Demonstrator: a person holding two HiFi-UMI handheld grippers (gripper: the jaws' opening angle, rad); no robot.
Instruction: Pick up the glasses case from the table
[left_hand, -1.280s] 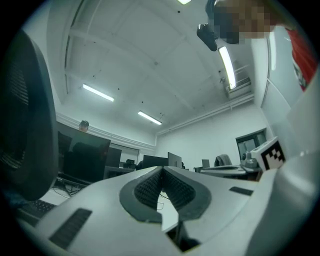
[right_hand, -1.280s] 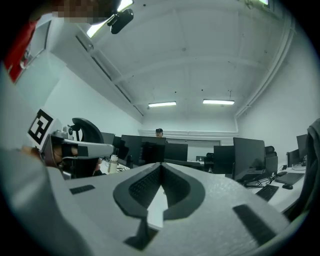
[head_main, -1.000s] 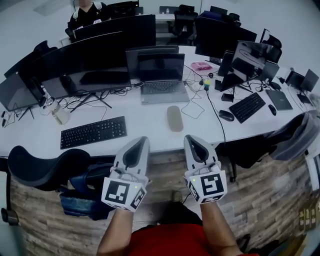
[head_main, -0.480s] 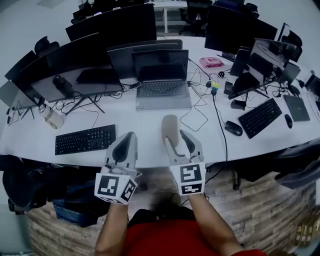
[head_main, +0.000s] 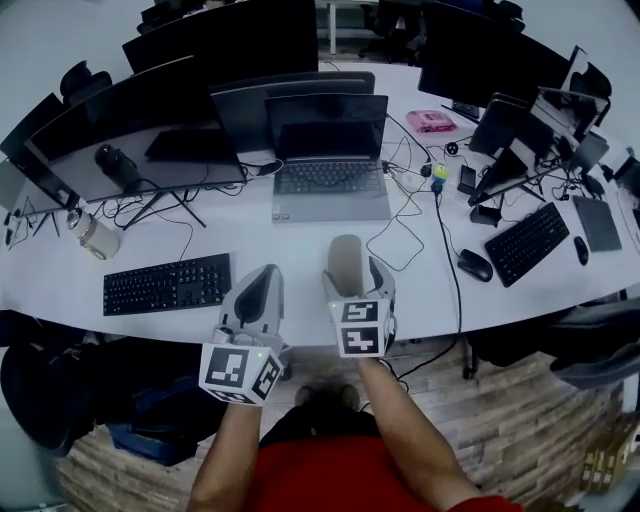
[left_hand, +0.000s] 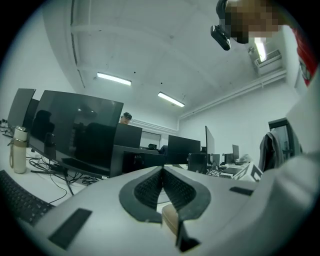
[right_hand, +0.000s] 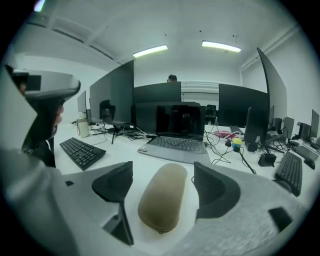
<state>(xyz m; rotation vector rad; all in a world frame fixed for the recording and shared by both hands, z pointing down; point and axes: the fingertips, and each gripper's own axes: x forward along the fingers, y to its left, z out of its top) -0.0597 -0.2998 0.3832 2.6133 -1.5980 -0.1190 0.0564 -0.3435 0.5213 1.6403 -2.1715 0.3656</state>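
The glasses case (head_main: 346, 256) is a beige oblong pod lying on the white table (head_main: 300, 240), just in front of the laptop. My right gripper (head_main: 355, 273) straddles its near end and its jaws are opening. In the right gripper view the case (right_hand: 162, 197) lies lengthwise between the two dark pads (right_hand: 114, 181), with a gap on each side and neither pad touching it. To the left of the case my left gripper (head_main: 266, 277) hovers at the table's front edge. The left gripper view shows that gripper (left_hand: 162, 171) with its jaws pressed together and nothing between them.
An open laptop (head_main: 330, 165) stands behind the case, with dark monitors (head_main: 120, 135) beyond and to the left. A black keyboard (head_main: 168, 283) lies at the left and a pale bottle (head_main: 92, 235) further left. Loose cables (head_main: 400, 225), a mouse (head_main: 472, 265) and a second keyboard (head_main: 538, 243) lie to the right.
Both grippers have come forward from over the floor to the table's front edge. The right one has dropped, opened from shut and now has the case's near end between its jaws.
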